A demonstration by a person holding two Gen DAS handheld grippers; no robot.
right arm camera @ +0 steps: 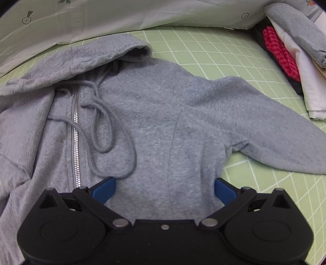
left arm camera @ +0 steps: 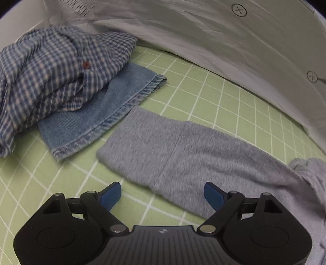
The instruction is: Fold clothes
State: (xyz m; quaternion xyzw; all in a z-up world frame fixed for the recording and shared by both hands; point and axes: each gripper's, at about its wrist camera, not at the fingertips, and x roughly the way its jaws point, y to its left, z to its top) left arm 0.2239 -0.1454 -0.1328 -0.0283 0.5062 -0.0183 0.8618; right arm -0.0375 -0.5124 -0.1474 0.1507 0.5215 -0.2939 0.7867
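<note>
Item under work: grey zip hoodie [right arm camera: 154, 114], lying front-up and spread on the green grid mat [right arm camera: 224, 53]. Hood [right arm camera: 114, 51] sits toward the white backdrop sheet [right arm camera: 101, 18]; zip [right arm camera: 75, 132] closed as far as visible, drawcords [right arm camera: 106, 130] loose across the chest. One sleeve [left arm camera: 183, 150] runs out flat over the mat in the left wrist view, cuff end near the denim; the other sleeve [right arm camera: 254, 130] angles out on the opposite side.

Left gripper [left arm camera: 162, 193]: jaws apart, nothing between them, hovering just short of the sleeve's near edge. No contact w/ fabric seen.

Right gripper [right arm camera: 165, 189]: jaws apart, over the chest panel near the armpit seam. Whether pads touch the fleece — cannot tell.

Step judged: early, pre-fold. Body laid out, sleeves not yet brought in.

Next move, in my judgement: pinch a sleeve near the cuff and carry it across the chest. Needs a clean single-layer pinch.

Surroundings: checked shirt [left arm camera: 49, 73] heaped on folded denim [left arm camera: 97, 114], left of the sleeve, apart from it. Stack of folded garments [right arm camera: 289, 61] at the mat's far right edge, incl. red-check and white pieces.
</note>
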